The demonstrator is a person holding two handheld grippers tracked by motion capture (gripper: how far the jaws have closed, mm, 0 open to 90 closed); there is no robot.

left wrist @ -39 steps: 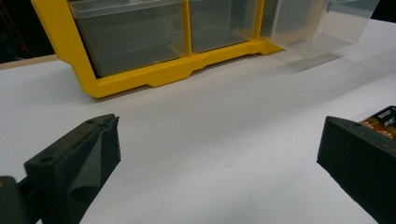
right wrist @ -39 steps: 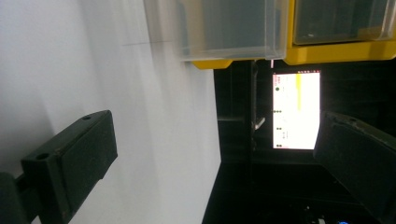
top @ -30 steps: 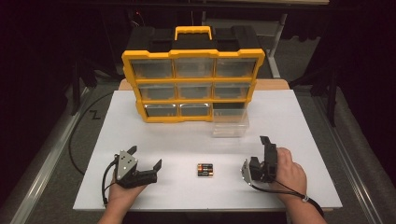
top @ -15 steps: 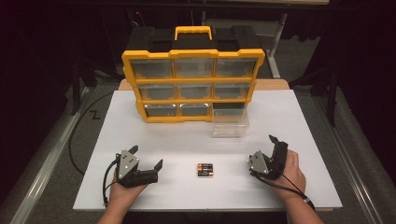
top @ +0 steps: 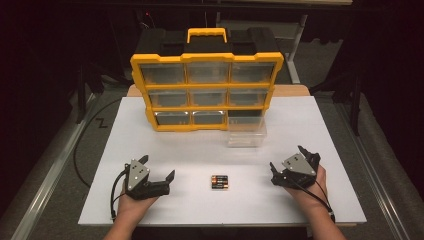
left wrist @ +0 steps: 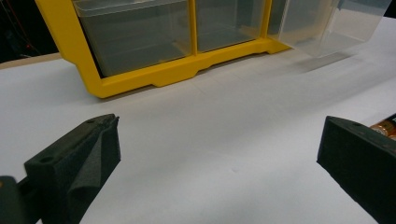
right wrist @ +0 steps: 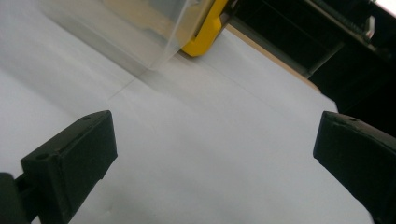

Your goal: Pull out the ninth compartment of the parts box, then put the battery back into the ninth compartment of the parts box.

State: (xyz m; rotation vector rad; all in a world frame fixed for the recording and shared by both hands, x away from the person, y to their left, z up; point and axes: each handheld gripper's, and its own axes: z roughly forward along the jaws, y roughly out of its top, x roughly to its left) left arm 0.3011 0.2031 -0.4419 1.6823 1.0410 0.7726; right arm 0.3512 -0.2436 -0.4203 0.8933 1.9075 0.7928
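Near the front edge of the white table (top: 200,150), a small pack of batteries (top: 219,182) lay between the two grippers, touching neither. The left gripper (top: 157,170) rested low on the tabletop, jaws spread wide and empty; the right gripper (top: 290,162) likewise sat open, tilted. Farther back, a clear drawer (top: 246,132) stood pulled out before the yellow organizer (top: 206,87).

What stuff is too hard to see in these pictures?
- Batteries: in the high view too small to count or read; in the left gripper view the right jaw hides most of them.
- Organizer drawers: the cloudy fronts hide whatever is inside in the high view.
- Clear drawer pulled out on the table: the top edge cuts it off in the left gripper view.
- Organizer: in the right gripper view, blurred behind the clear drawer, just a yellow corner.
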